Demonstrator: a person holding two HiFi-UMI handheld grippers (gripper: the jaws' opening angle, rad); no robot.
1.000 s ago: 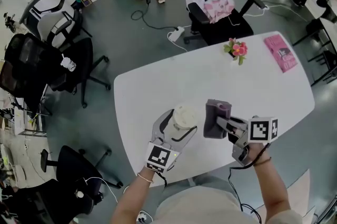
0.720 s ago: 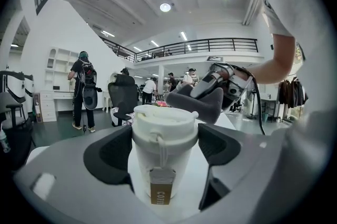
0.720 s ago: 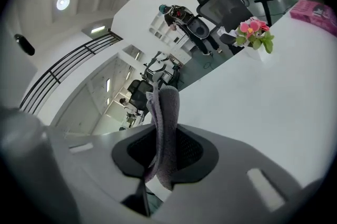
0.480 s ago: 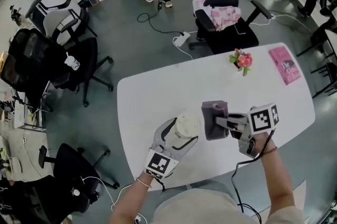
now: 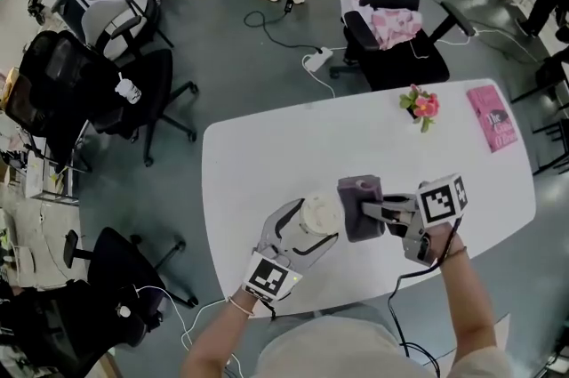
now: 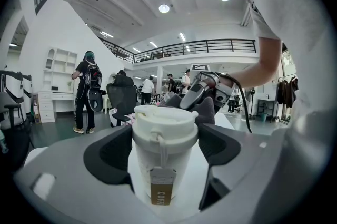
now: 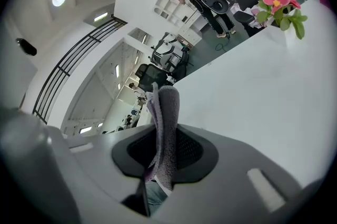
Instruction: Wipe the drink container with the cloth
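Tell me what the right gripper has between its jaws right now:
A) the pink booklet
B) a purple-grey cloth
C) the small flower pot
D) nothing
B: the right gripper is closed on the folded purple-grey cloth, which stands up between its jaws; the left gripper holds the white lidded cup.

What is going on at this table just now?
A person works over a white table with a gripper in each hand. The left gripper holds a white lidded cup upright. The right gripper pinches a folded grey cloth right beside the cup's side; contact cannot be confirmed.
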